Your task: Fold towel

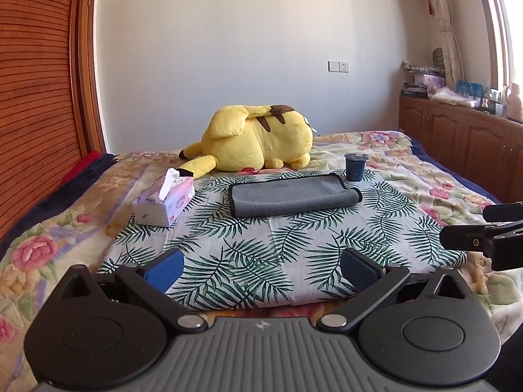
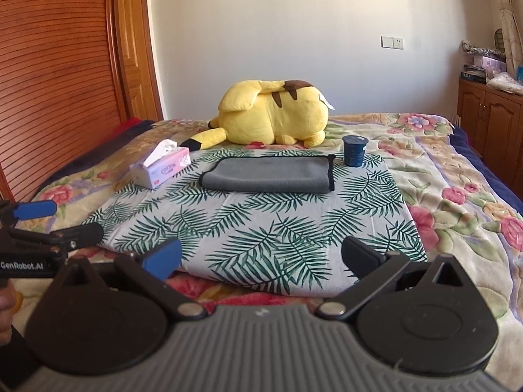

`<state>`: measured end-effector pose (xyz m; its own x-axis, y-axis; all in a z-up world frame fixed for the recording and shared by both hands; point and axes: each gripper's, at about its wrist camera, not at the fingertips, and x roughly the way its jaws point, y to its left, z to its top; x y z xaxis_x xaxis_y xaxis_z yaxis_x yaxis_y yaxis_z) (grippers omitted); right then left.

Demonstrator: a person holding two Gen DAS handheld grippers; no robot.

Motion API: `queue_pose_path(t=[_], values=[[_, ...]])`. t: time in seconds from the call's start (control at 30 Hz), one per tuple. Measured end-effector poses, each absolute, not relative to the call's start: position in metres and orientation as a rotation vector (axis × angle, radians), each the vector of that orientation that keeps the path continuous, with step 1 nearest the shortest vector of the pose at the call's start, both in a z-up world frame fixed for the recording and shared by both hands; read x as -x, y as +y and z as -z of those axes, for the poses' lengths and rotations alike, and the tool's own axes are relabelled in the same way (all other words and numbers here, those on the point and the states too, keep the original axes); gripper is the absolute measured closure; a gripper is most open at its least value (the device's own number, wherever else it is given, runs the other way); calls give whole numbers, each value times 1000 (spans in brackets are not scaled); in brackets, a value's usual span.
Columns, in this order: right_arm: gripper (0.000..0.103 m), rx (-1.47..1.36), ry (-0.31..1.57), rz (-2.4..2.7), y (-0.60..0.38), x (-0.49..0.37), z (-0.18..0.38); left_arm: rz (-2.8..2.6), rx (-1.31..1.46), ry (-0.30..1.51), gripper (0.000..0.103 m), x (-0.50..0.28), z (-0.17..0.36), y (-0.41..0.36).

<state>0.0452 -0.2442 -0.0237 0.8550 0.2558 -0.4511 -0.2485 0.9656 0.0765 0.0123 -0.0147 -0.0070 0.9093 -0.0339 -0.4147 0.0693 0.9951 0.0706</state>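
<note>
Towel (image 1: 294,197) folded on my leaf-print cloth (image 1: 261,248) between tissue box (image 1: 165,202) and cup (image 1: 355,166), my left gripper (image 1: 261,269) and right gripper (image 2: 261,258) both spread wide, empty, well short of it

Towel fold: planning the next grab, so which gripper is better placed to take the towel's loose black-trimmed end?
Probably the right gripper. The grey towel's black-trimmed end lies beside the blue cup, on the right side. Both grippers, including the left gripper, are open and well short.
</note>
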Motion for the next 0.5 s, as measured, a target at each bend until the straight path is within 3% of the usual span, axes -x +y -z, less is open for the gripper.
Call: queue_pose_path(t=[0.5], values=[[0, -11, 385, -218, -248, -37, 19, 30, -87, 360, 17, -9, 4, -10]])
